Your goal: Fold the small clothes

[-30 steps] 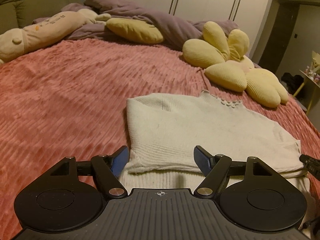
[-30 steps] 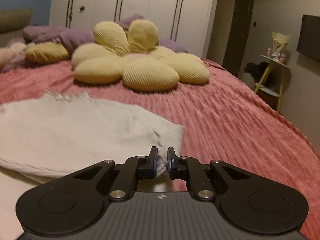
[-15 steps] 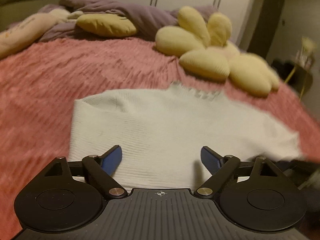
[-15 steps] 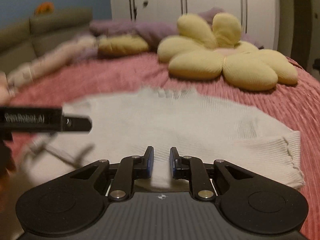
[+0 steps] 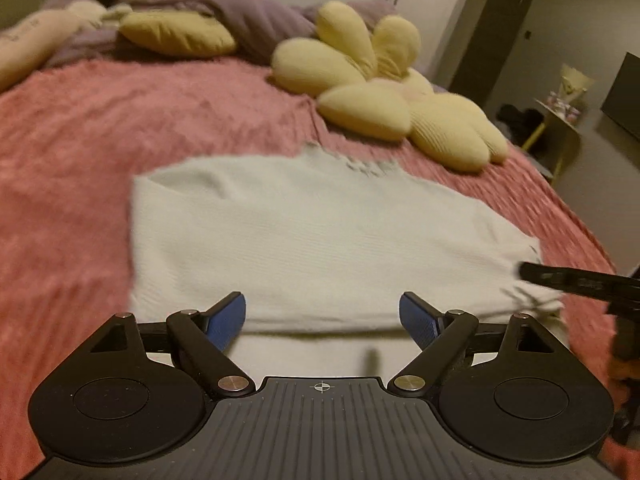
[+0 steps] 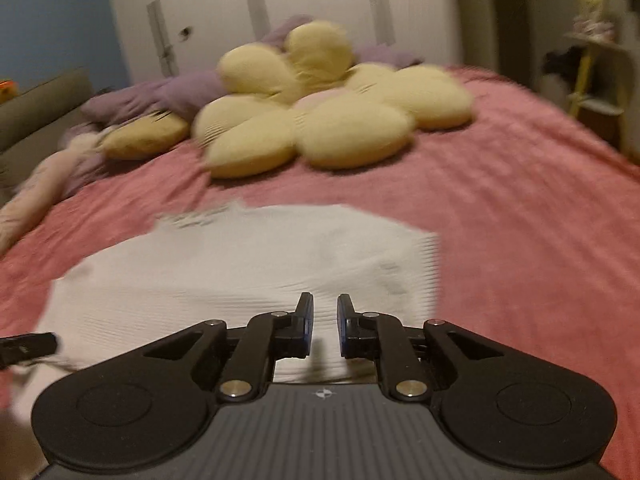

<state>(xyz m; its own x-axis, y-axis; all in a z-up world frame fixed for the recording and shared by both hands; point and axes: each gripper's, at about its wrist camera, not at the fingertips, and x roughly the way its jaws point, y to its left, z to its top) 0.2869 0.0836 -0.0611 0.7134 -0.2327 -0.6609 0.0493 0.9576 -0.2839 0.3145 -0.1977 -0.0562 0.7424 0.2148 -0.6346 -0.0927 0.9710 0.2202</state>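
A cream knit sweater (image 5: 320, 240) lies partly folded on the pink bedspread (image 5: 80, 140); it also shows in the right wrist view (image 6: 240, 264). My left gripper (image 5: 322, 320) is open wide and empty, just over the sweater's near folded edge. My right gripper (image 6: 324, 324) hovers over the sweater's near right part with its jaws a narrow gap apart and nothing between them. The right gripper's tip shows at the right edge of the left wrist view (image 5: 576, 278). The left gripper's tip shows at the left edge of the right wrist view (image 6: 24, 346).
A yellow flower-shaped cushion (image 5: 392, 100) lies beyond the sweater, also in the right wrist view (image 6: 320, 120). A yellow pillow (image 5: 176, 34), purple bedding (image 5: 248, 12) and a long plush toy (image 5: 32, 40) lie at the bed's far side. A small yellow side table (image 5: 560, 120) stands past the bed's right edge.
The right gripper let go of the sweater's edge, opened a little and swung left over the sweater. The left gripper stayed open and shifted right along the near edge.
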